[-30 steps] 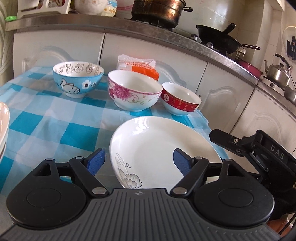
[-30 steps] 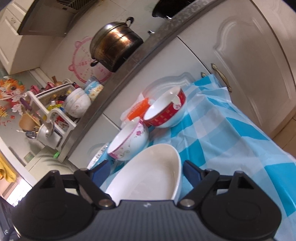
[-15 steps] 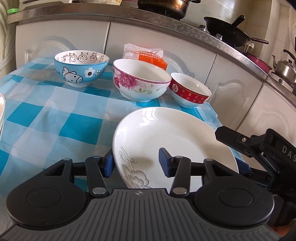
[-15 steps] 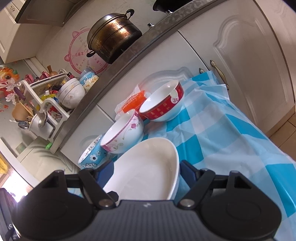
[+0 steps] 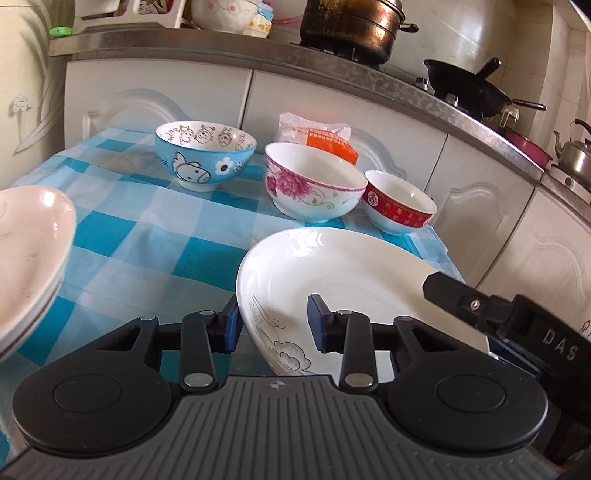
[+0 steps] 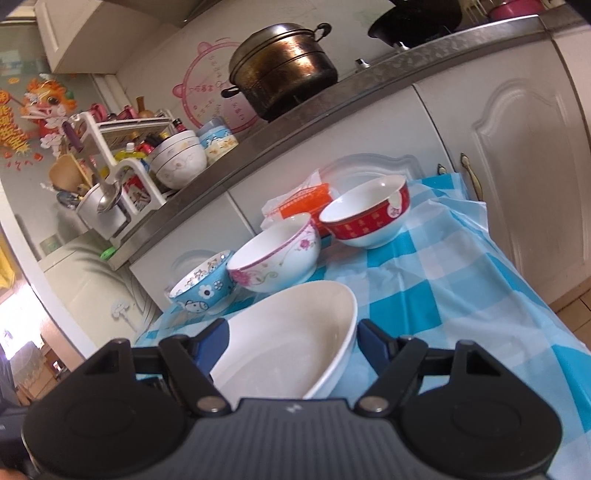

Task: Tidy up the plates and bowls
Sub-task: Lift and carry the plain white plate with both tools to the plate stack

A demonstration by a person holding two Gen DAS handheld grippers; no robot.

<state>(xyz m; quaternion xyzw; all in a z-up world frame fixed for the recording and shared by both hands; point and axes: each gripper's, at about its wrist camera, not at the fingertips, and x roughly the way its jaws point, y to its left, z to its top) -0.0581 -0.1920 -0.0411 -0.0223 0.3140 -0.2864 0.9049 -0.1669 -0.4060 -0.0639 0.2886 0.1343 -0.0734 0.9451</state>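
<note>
Now my left gripper (image 5: pixel 273 325) has just been closing, and the near rim of the white plate (image 5: pixel 351 280) sits between its blue pads: left pad on the outside of the rim, right pad inside over the grey flower print. Jaws narrow; left pad looks right at the rim, right pad seems a hair off the inner surface, so can't tell if the clamp is firm

My right gripper (image 6: pixel 291 343) straddles the same plate from the opposite edge, fingers fairly wide, one pad each side of the rim. In the right wrist view the right-hand pad stands just clear of the rim and the left-hand pad is partly hidden behind the plate wall, so I read no grip there. Its black finger shows in the left wrist view over the plate's right edge

Plate lies on the blue-and-white checked tablecloth (image 5: pixel 147 240), near corner of the table, tilted slightly up at the left side. Beyond it, three bowls in a row: blue cartoon bowl (image 5: pixel 205 158) on the left, pink-flower bowl (image 5: pixel 314 184) in the middle, red-band bowl (image 5: pixel 399 206) on the right, the last two almost touching. Orange-and-white packet (image 5: pixel 321 138) behind the flower bowl. Stack of white plates (image 5: pixel 29 258) at the far left edge. On the counter behind: big brown pot (image 5: pixel 354 26), black wok (image 5: pixel 472 88)
</note>
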